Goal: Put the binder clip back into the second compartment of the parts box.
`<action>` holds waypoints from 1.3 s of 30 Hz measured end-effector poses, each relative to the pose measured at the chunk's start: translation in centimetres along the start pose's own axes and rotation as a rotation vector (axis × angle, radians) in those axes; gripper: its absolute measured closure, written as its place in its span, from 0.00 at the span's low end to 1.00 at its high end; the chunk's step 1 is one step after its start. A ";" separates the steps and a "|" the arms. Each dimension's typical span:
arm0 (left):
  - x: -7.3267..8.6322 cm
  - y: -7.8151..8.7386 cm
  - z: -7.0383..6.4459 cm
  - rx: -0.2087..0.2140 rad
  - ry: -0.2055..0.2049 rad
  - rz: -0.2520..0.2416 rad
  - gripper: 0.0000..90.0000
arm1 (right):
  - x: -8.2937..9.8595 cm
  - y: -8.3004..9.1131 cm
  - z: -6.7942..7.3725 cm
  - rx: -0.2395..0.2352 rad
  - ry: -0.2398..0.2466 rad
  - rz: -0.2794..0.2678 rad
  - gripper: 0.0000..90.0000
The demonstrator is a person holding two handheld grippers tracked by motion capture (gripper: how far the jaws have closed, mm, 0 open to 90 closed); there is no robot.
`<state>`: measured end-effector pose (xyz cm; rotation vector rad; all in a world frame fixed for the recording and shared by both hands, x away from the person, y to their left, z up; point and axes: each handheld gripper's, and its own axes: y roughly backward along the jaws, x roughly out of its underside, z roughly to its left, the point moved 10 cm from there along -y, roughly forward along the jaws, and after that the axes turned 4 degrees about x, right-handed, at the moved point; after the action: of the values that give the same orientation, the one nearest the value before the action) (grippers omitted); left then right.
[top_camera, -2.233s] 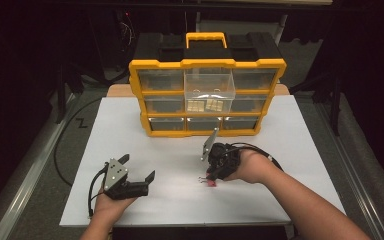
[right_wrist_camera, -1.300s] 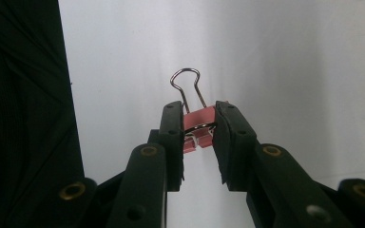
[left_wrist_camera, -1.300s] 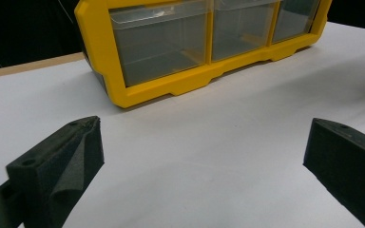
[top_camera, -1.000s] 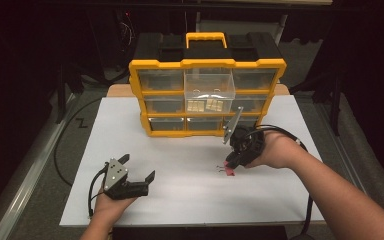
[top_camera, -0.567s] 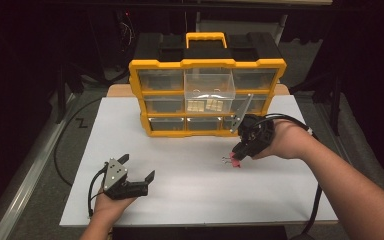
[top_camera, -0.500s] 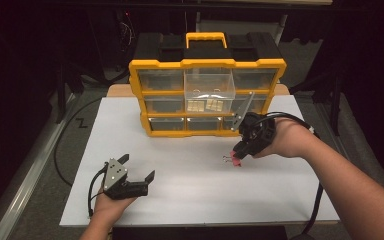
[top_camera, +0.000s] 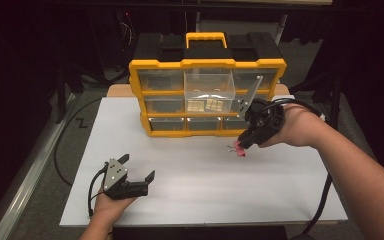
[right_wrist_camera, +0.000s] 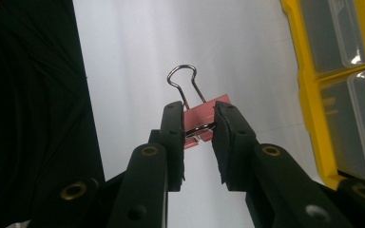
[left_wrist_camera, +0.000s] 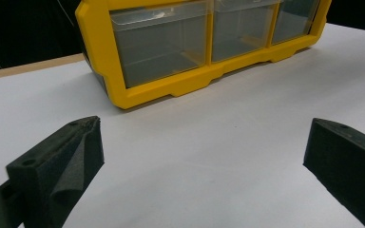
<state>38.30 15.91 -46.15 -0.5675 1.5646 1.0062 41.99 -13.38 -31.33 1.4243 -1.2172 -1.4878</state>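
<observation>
A pink binder clip with silver wire handles sits between the jaws of my right gripper, which is shut on it. In the high view that right gripper holds the clip above the white table, just in front of the right end of the yellow drawer organizer. The organizer's middle clear drawer is pulled out. My left gripper rests low at the table's front left, open, with nothing between its jaws. In the left gripper view its jaws face the organizer's bottom drawers.
The white table top stretches between the two grippers. A black cable lies off the table's left edge. Dark floor and stands surround the table.
My right gripper has carried the pink clip from the table's middle to the right and back, toward the organizer's right end. The left gripper has stayed put.
</observation>
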 end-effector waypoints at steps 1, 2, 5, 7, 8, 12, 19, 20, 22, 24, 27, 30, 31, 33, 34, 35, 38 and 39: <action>0.0 0.0 0.0 0.000 0.000 -0.001 0.00 | -0.1 0.2 -0.1 0.000 0.008 -0.002 0.85; 0.0 0.0 0.0 0.000 -0.001 -0.001 0.00 | -0.2 0.4 0.0 0.000 0.006 0.000 0.85; 0.0 0.0 0.0 0.000 0.000 -0.004 0.00 | -0.6 0.8 -0.1 0.005 0.009 -0.004 0.85; -0.1 0.1 0.0 0.000 0.001 -0.005 0.00 | -0.8 1.1 -0.1 0.008 0.009 -0.002 0.85; -0.1 0.1 0.0 0.000 0.001 -0.005 0.00 | -0.9 1.2 -0.2 0.011 0.010 -0.002 0.85; -0.1 0.1 0.0 -0.002 -0.004 -0.007 0.00 | -1.3 1.9 -0.3 0.018 0.011 0.000 0.85; -0.3 0.2 0.1 -0.010 -0.006 -0.021 0.00 | -2.2 3.1 -0.6 0.028 0.017 -0.003 0.86; -0.3 0.2 0.1 -0.009 -0.007 -0.022 0.00 | -2.3 3.3 -0.6 0.031 0.021 -0.003 0.86; -0.3 0.3 0.1 -0.008 -0.007 -0.022 0.00 | -2.6 3.6 -0.7 0.037 0.024 -0.003 0.86; -0.3 0.3 0.2 -0.007 -0.006 -0.024 0.00 | -2.9 4.0 -0.8 0.040 0.023 -0.004 0.86; -0.3 0.3 0.2 -0.006 -0.003 -0.026 0.00 | -3.2 4.3 -0.9 0.045 0.026 -0.009 0.86; -0.4 0.3 0.2 -0.006 0.001 -0.029 0.00 | -3.5 4.7 -1.0 0.048 0.021 -0.013 0.87; -0.4 0.3 0.1 -0.005 0.001 -0.030 0.00 | -3.6 4.9 -1.1 0.050 0.021 -0.017 0.87; -0.4 0.3 0.2 -0.005 0.002 -0.030 0.00 | -3.8 5.2 -1.1 0.055 0.018 -0.020 0.88; -0.4 0.3 0.2 -0.004 0.002 -0.030 0.00 | -3.8 5.4 -1.1 0.059 0.019 -0.021 0.90; -0.4 0.3 0.2 -0.004 0.002 -0.029 0.00 | -3.9 5.5 -1.2 0.069 0.022 -0.023 1.00; -0.4 0.3 0.1 -0.003 0.002 -0.030 0.00 | -4.0 6.1 -1.6 0.098 0.013 -0.027 1.00; -0.4 0.3 0.1 -0.003 0.002 -0.030 0.00 | -4.0 6.2 -1.7 0.109 0.007 -0.022 1.00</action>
<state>38.21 16.12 -45.68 -0.5922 1.5526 0.9858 43.48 -11.55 -24.09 1.5179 -1.2988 -1.4495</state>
